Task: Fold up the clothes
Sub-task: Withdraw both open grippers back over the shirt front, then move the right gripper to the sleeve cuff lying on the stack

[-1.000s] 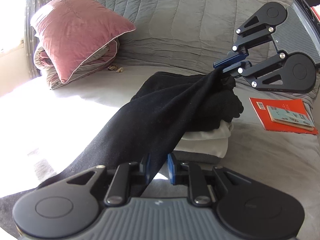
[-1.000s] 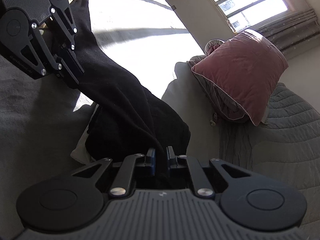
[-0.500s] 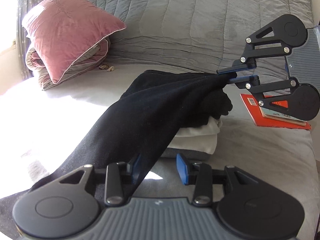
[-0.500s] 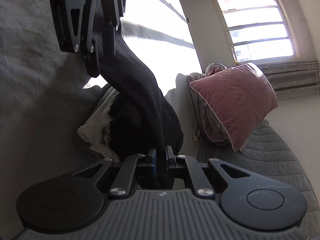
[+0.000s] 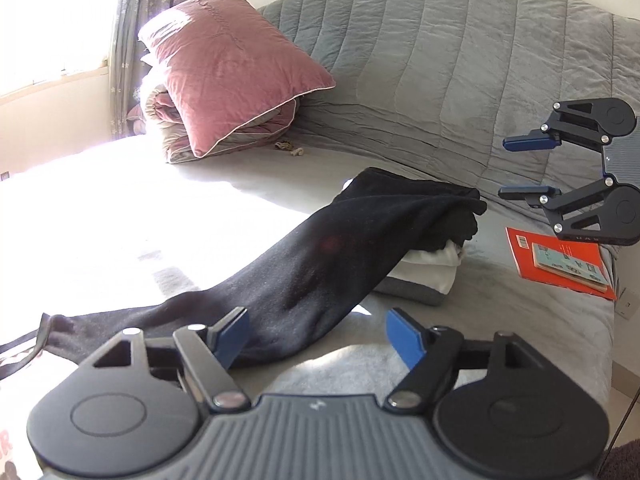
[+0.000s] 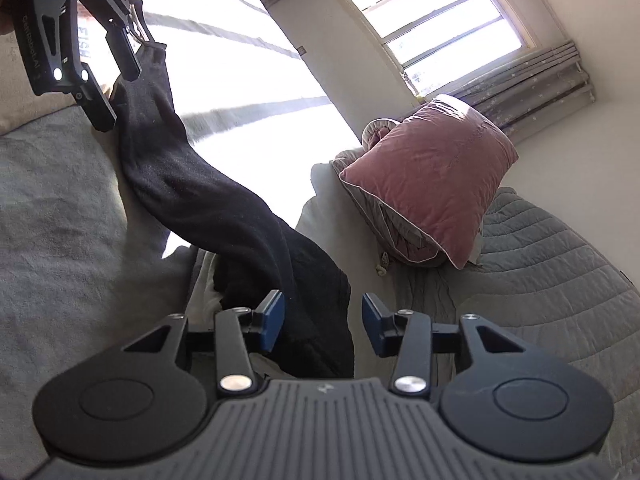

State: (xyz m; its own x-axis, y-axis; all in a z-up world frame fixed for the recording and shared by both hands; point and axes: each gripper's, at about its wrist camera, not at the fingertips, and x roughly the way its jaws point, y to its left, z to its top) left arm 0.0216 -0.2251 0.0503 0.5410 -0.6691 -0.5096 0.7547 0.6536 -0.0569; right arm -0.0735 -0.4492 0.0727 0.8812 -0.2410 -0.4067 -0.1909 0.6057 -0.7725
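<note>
The black garment (image 5: 320,256) is lying draped over a folded pile (image 5: 424,276) on the bed (image 5: 480,320). Both the left hand-held gripper (image 5: 318,338) and the right hand-held gripper (image 5: 524,166) are hovering spread apart, gripping nothing. A red book (image 5: 560,264) is lying right.

"genrobot.ai" on the left gripper (image 6: 116,92)

Strong daylight enters through the window (image 6: 432,28) and burns out the bed (image 5: 100,216) surface beyond the left tongs (image 5: 318,336) to featureless white. The black garment (image 5: 320,248) shows little detail. Fisheye distortion bends both views at the edges; focus is sharp, no motion blur.
</note>
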